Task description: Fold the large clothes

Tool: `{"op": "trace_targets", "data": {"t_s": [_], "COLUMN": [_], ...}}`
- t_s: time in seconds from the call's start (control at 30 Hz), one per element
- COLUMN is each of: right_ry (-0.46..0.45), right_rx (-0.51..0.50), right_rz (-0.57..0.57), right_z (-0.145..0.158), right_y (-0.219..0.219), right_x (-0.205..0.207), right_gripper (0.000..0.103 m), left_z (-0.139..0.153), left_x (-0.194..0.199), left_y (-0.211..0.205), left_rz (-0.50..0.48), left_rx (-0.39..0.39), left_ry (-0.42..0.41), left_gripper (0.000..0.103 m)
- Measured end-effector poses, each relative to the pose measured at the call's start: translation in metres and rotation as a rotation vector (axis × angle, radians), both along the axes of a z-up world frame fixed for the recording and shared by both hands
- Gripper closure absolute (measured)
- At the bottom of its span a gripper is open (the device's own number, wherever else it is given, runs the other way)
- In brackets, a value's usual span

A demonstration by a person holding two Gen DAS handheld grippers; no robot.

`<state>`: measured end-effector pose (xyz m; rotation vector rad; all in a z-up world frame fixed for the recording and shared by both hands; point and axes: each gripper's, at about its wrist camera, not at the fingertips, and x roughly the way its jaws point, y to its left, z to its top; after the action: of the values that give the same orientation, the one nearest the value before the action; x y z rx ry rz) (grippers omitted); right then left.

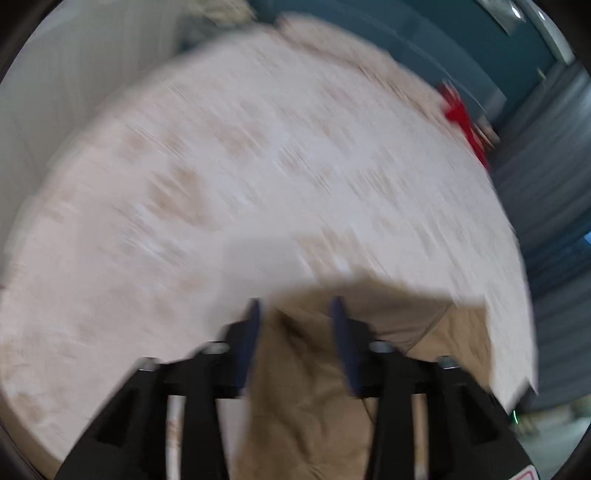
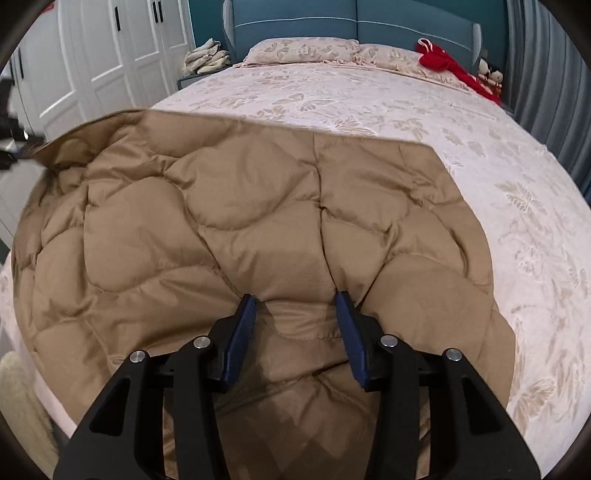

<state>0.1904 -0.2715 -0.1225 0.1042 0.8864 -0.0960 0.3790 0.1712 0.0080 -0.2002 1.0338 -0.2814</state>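
A tan quilted puffer jacket (image 2: 221,221) lies spread over the near half of the bed (image 2: 369,99). My right gripper (image 2: 295,299) points down at its near edge. Its jaws are apart, and a raised fold of the jacket sits between the blue pads (image 2: 240,328) without being clearly squeezed. The left wrist view is motion-blurred. There my left gripper (image 1: 295,306) is open above a tan part of the jacket (image 1: 303,387), and its fingers (image 1: 343,339) hold nothing. Beyond them the pale bedspread (image 1: 258,166) fills the view.
Two patterned pillows (image 2: 303,48) and a red garment (image 2: 443,59) lie by the blue headboard (image 2: 332,22). White wardrobe doors (image 2: 110,55) stand to the left and a grey curtain (image 2: 546,74) to the right. Pale folded cloths (image 2: 205,57) sit on a nightstand.
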Motion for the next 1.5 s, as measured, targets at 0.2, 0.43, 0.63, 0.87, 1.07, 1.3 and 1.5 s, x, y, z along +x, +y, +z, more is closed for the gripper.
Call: {"op": "trace_targets", "data": {"t_s": [0.2, 0.43, 0.63, 0.87, 1.07, 1.3, 1.5], "right_ry": [-0.022, -0.138, -0.119, -0.075, -0.07, -0.068, -0.074], "right_rx": [0.065, 0.133, 0.088, 0.127, 0.135, 0.115, 0.131], "right_rz": [-0.075, -0.038, -0.02, -0.052, -0.063, -0.061, -0.062], "right_z": [0.018, 0.072, 0.055, 0.013, -0.013, -0.029, -0.038], "right_y": [-0.005, 0.021, 0.042, 0.035, 0.035, 0.04, 0.039], "right_x": [0.001, 0.028, 0.065, 0.086, 0.089, 0.093, 0.096], "right_gripper": [0.068, 0.095, 0.1, 0.1, 0.103, 0.103, 0.103], "left_z": [0.054, -0.011, -0.09, -0.129, -0.151, -0.166, -0.172], "left_x": [-0.033, -0.086, -0.065, -0.055, -0.054, -0.055, -0.055], "left_y": [-0.009, -0.141, -0.213, -0.225, -0.233, -0.236, -0.238], "left_rz": [0.048, -0.129, -0.107, -0.04, -0.035, -0.026, -0.012], "left_rx": [0.168, 0.318, 0.267, 0.297, 0.342, 0.363, 0.368], "left_ry": [-0.268, -0.343, -0.182, -0.173, -0.206, -0.244, -0.26], "left_gripper": [0.048, 0.052, 0.077, 0.079, 0.08, 0.08, 0.08]}}
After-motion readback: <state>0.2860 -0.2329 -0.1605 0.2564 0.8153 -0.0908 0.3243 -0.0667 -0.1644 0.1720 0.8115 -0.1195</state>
